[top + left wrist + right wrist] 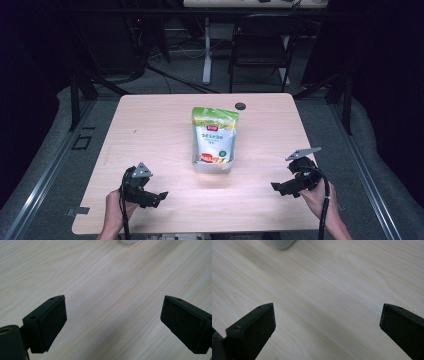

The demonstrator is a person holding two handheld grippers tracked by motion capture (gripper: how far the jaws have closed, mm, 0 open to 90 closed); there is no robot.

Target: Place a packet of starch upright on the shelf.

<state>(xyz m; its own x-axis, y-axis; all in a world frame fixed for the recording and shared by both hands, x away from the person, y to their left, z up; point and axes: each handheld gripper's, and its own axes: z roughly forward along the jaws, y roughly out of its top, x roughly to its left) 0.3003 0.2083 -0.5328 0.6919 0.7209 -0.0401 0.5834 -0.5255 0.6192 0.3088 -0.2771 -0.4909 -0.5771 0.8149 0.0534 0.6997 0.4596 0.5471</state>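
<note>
Your left gripper (pixel 161 195) sits near the counter's (pixel 150 130) front-left corner, fingers (pixel 53 320) spread wide, empty. The pouch (pixel 215 135) stands mid-counter in a clear tray (pixel 214 166), w/ its top leaning toward the far edge. Risk: squeeze one side only and it'll prob. tip or slide w/ the tray. Right gripper (pixel 274 187), near the front-right corner, also wide open, empty. Pale wood-grain counter, small black disc (pixel 240 106) at far edge; room behind is dark, w/ a chair (pixel 262 42).

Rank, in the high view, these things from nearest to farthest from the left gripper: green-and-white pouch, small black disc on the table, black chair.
From the left gripper:
1. Green-and-white pouch, table centre, in a clear tray.
2. Small black disc, far table edge.
3. Black chair, on the floor beyond the table.
</note>
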